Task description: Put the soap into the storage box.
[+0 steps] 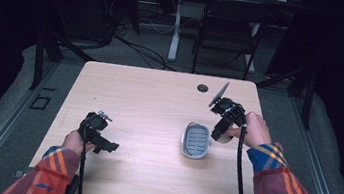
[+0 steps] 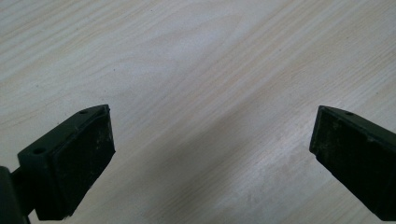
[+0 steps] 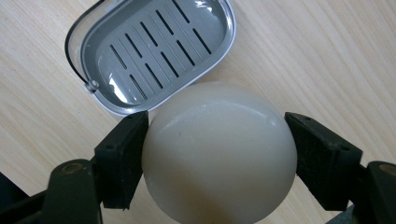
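Clamped between the right gripper's [image 3: 217,154] jaws, the pale rounded soap [image 3: 219,154] hangs just right of the empty grey soap dish [image 1: 196,140], whose long axis runs near-to-far, while the left gripper [image 2: 210,154], jaws apart, idles far left over bare table [image 1: 149,104].

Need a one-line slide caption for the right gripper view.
Right hand-held gripper shut on a round cream soap bar, just short of the open grey slotted soap dish on the wooden table.
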Demonstrator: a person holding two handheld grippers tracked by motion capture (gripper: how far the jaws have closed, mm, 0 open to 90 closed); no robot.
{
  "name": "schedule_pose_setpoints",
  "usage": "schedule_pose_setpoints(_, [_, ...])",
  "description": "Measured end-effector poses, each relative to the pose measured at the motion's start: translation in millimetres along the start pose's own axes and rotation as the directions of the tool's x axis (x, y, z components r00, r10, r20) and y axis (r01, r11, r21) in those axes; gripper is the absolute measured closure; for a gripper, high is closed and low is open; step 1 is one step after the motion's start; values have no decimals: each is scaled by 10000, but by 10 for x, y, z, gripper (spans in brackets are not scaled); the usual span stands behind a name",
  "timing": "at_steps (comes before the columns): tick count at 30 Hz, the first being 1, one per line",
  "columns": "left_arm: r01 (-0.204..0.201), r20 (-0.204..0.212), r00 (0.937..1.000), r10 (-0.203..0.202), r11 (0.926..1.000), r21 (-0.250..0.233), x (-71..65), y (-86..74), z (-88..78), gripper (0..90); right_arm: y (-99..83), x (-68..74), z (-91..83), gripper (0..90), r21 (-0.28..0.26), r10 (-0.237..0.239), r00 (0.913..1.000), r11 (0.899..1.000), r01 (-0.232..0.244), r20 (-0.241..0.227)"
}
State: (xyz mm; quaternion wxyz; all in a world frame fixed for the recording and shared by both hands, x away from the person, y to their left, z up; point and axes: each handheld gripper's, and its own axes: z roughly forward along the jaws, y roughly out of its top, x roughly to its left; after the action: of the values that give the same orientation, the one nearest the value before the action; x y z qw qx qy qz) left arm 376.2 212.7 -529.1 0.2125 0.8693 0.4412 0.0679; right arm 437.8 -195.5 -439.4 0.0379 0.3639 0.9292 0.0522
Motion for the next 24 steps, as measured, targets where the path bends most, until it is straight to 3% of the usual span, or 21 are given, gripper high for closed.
schedule_pose_setpoints(11, [-19,43,10000,18,10000,53,-2,3,6,0,142,68,4,244,64,-234,9997,9997,234,-66])
schedule_pose_setpoints(24, [-112,51,9999,111,9999,115,2,1,5,0,313,173,133,244,14,-514,9981,9987,515,-328])
